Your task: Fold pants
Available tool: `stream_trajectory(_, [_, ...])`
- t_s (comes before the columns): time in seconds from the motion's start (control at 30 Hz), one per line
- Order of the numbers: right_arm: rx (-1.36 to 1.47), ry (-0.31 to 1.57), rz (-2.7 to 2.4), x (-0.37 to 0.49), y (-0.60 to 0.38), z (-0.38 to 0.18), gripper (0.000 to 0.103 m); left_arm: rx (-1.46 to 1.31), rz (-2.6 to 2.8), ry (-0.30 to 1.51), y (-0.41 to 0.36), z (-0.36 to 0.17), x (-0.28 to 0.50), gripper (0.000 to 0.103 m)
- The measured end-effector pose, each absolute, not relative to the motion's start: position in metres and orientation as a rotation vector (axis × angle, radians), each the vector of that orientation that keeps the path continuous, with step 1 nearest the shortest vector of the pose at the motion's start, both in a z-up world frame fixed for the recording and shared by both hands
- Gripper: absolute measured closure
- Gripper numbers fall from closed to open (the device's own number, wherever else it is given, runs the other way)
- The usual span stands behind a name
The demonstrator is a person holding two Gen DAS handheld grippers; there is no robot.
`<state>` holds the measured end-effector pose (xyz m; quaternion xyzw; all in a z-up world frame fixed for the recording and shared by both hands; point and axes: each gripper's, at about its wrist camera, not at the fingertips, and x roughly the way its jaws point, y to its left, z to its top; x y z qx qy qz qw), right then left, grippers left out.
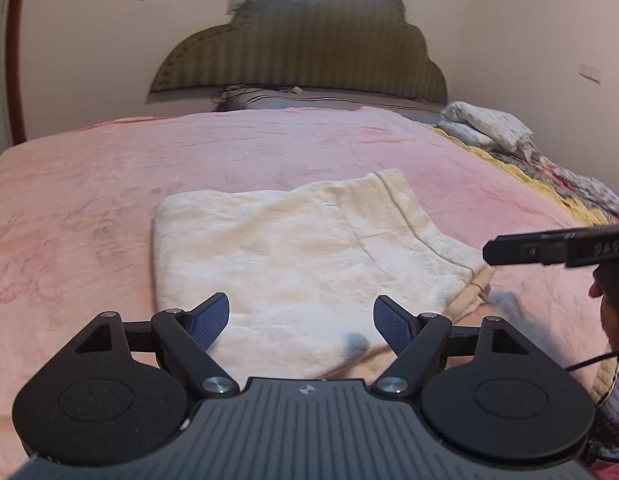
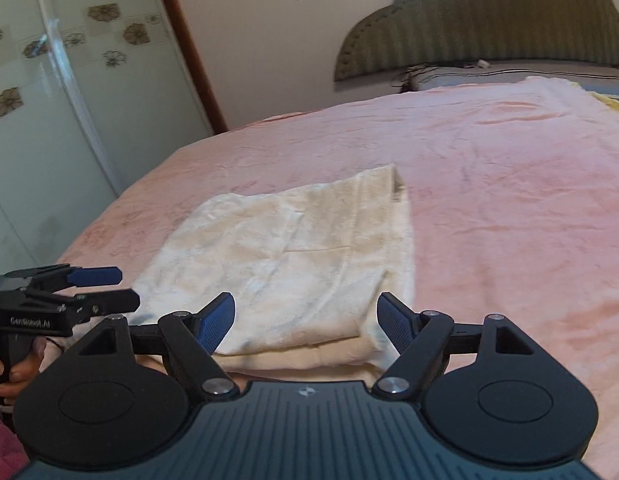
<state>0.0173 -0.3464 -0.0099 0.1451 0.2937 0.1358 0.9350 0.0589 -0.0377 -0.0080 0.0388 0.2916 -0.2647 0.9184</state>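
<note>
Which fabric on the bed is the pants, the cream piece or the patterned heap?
The cream pants, folded flat mid-bed before both open tongs; the patterned heap lies bunched at the bed's far edge.

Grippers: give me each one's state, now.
Left gripper: open, holding nothing, over the cream pants.
Right gripper: open, holding nothing, over the same pants.

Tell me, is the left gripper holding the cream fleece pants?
No: the left gripper is open, and the cream fleece pants lie flat and folded on the pink blanket.
</note>
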Motion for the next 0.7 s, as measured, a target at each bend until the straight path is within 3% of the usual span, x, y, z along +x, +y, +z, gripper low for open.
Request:
stream_trajectory(0.27, [0.531,0.696,0.383,0.022,-0.353,-0.032,0.025,0.161,-0.639,0.609,-0.071,-0.014,0.059,0.022])
stream_trajectory(0.5, [0.584,0.644,0.35,0.04,-0.356,-0.037,0.026,0.336,-0.756,0.53,-0.124,-0.022,0.056,0.021])
stream_trajectory(0.57, [0.577,0.664,0.336,0.049,-0.355,-0.043,0.055,0.394,-0.768,0.503,-0.14,-0.028,0.053,0.023])
stream_trajectory(0.67, [0.609,0.679,0.33,0.056,-0.358,-0.051,0.074,0.477,-0.774,0.465,-0.16,-0.041,0.05,0.035])
stream_trajectory(0.7, [0.619,0.673,0.331,0.056,-0.359,-0.052,0.075,0.502,-0.764,0.459,-0.165,-0.046,0.05,0.047])
